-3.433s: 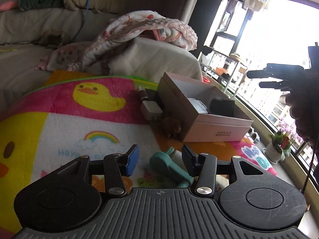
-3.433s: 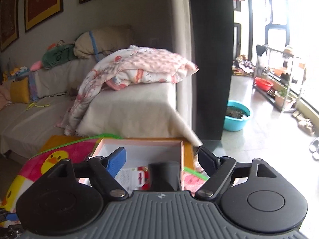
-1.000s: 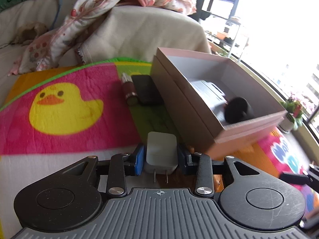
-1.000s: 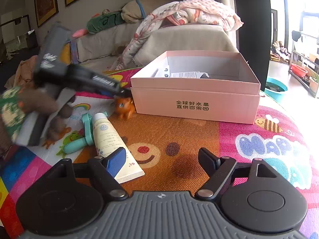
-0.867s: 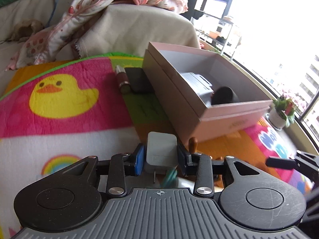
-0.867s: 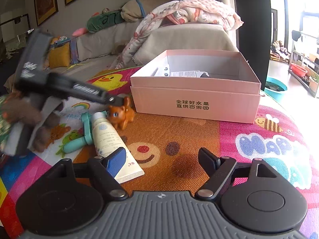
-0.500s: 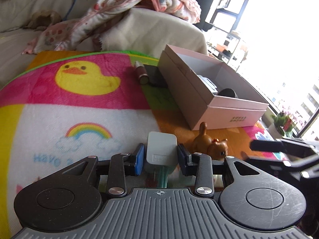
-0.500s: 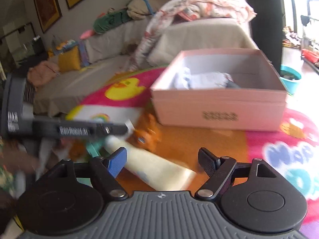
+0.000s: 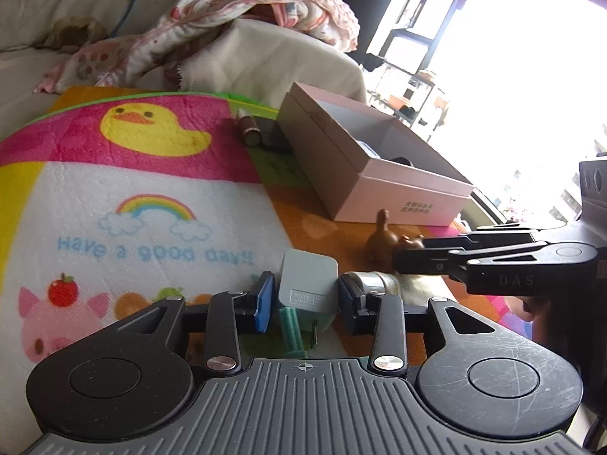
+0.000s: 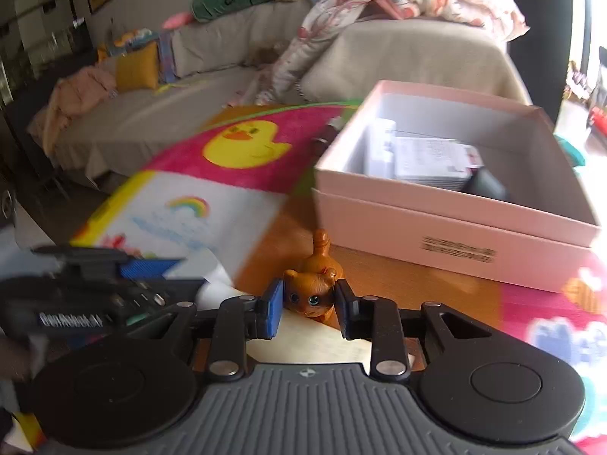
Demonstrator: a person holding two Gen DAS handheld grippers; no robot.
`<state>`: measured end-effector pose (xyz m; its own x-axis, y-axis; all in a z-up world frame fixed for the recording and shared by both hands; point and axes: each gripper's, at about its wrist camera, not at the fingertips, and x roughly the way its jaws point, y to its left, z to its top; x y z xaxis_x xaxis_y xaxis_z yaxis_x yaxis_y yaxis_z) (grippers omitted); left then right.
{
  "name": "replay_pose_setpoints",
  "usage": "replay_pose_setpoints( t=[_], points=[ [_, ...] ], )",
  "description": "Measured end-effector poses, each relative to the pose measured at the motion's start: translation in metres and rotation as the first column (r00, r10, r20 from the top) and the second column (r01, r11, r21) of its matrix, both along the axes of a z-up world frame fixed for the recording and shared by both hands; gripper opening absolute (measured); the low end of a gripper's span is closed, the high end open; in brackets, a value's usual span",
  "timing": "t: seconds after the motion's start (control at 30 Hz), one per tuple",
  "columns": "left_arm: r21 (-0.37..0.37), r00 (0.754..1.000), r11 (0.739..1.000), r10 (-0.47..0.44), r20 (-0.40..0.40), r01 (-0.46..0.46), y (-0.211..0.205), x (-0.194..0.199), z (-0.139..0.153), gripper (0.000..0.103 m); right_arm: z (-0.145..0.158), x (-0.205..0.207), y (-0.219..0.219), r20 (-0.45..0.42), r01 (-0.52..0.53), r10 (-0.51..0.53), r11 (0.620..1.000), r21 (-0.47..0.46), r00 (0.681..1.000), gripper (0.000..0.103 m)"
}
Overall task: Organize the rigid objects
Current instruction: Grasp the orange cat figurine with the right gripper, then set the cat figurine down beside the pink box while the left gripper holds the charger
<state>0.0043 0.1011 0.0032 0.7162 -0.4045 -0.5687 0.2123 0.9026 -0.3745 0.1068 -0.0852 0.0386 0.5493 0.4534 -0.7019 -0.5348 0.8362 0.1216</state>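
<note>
One charger (image 9: pixel 308 280), one cat figurine (image 10: pixel 308 295), each in closed jaws.

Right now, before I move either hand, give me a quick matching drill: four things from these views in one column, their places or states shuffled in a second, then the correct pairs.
Things:
1. charger
2. toy cat
3. pink box
4. lipstick

Places or states:
A. lying on the mat beside the box's far end
B. clamped in the left gripper
C. open-topped, items already inside
D. between the right gripper's jaws, which have just been closing on it

Pairs: 1-B, 2-D, 3-C, 4-A
</note>
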Motion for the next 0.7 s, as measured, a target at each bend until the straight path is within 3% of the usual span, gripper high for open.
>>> replay_pose_setpoints(
  t=[0.17, 0.33, 0.53, 0.7],
  points=[
    [0.016, 1.000, 1.000, 0.000, 0.013, -0.001, -0.014, -0.004, 0.000, 0.041, 0.000, -0.013, -0.028, 0.082, 0.054, -0.046, 0.993, -0.104, 0.996, 0.031],
    [0.014, 1.000, 1.000, 0.027, 0.010, -0.028, -0.019, -0.005, 0.000, 0.041, -0.007, -0.018, -0.042, 0.235, 0.190, -0.136, 0.956, -0.224, 0.963, 0.057],
    [0.027, 1.000, 1.000, 0.010, 0.012, -0.010, -0.023, -0.012, 0.000, 0.041, -0.016, -0.015, -0.057, 0.188, 0.227, -0.191, 0.954, -0.194, 0.963, 0.067],
    [0.105, 0.999, 0.994, -0.033, 0.023, 0.030, -0.033, -0.020, 0.003, 0.041, -0.022, -0.015, -0.064, 0.151, 0.256, -0.235, 0.957, -0.137, 0.960, 0.078]
  ],
)
